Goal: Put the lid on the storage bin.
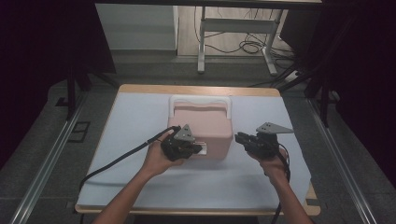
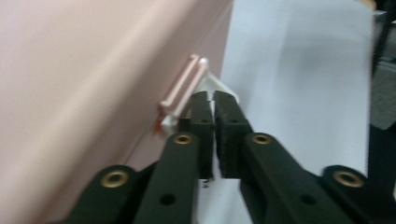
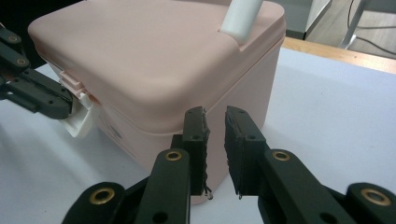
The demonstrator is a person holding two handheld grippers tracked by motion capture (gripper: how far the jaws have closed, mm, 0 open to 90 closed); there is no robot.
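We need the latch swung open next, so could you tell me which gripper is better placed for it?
Left. The left gripper is already at the white latch on the pink box; the right gripper sits by the box's corner, away from it.

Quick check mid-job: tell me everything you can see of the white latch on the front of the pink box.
The white latch looks like glossy plastic, a small flap hinged under a pink tab on the front of the pink box, at the lid seam. It is swung outward from the wall, so it appears unfastened; the lid looks down. The left gripper has its tips at the flap, jaws nearly together; whether they pinch it is unclear. The right gripper stands beside the box, clear of it.
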